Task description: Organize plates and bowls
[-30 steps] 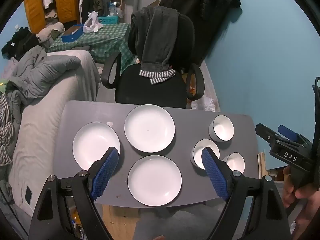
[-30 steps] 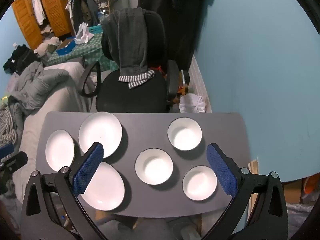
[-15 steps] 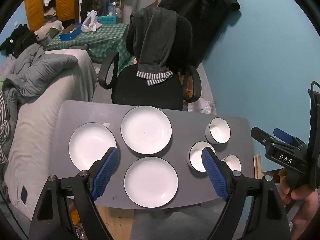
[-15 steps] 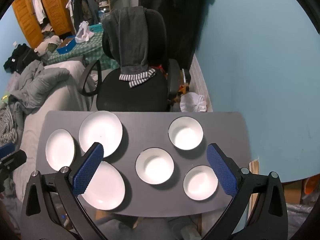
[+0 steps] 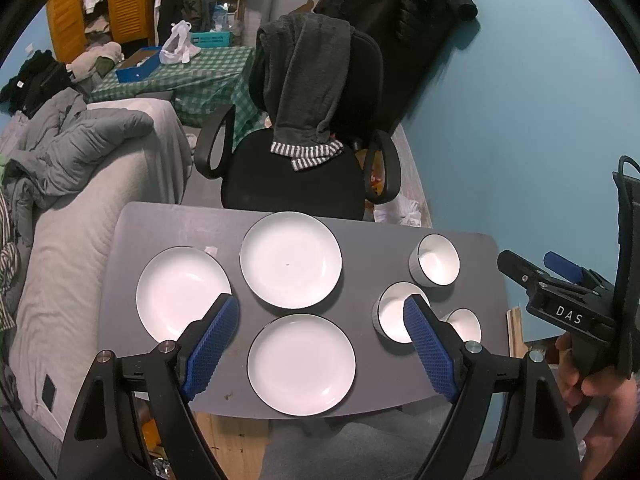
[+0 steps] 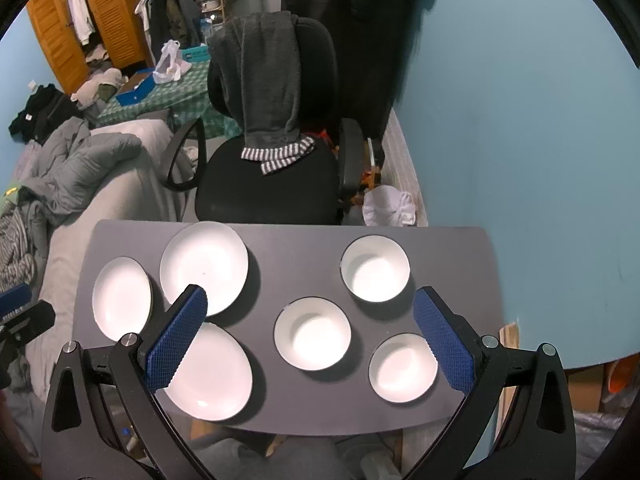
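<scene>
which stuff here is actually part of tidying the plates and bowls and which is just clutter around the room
Part of the job: three plates and three bowls, all separate on the grey table; left gripper and right gripper, both open.

Just lying about: office chair with a draped grey garment, bed with a grey quilt, checked tablecloth.
</scene>
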`<state>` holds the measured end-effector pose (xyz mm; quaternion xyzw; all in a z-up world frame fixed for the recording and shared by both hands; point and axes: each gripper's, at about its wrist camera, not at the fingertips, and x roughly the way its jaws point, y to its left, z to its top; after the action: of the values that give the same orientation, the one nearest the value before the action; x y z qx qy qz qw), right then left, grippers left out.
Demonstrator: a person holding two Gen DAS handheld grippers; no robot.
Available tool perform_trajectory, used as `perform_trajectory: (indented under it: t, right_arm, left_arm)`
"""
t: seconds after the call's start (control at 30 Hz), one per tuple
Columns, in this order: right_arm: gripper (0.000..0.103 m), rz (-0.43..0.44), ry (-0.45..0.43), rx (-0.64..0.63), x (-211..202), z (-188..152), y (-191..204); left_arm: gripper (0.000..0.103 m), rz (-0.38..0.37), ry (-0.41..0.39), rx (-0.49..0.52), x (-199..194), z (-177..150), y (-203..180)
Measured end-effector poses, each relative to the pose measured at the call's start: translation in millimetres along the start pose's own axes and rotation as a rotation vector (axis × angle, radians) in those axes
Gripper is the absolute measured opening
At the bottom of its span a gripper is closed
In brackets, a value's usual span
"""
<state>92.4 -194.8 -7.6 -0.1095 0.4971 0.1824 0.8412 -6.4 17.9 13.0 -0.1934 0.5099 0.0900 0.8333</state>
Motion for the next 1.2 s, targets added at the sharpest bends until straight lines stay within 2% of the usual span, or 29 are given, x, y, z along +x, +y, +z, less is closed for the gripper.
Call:
perform_trajectory:
  t: [1.2]
  right_arm:
    - [0.102, 0.0, 0.005, 0.0, 1.4, -2.1, 3.0]
  left_arm:
    - [0.086, -0.011, 0.007, -0.004, 3.7, -3.8, -1.6]
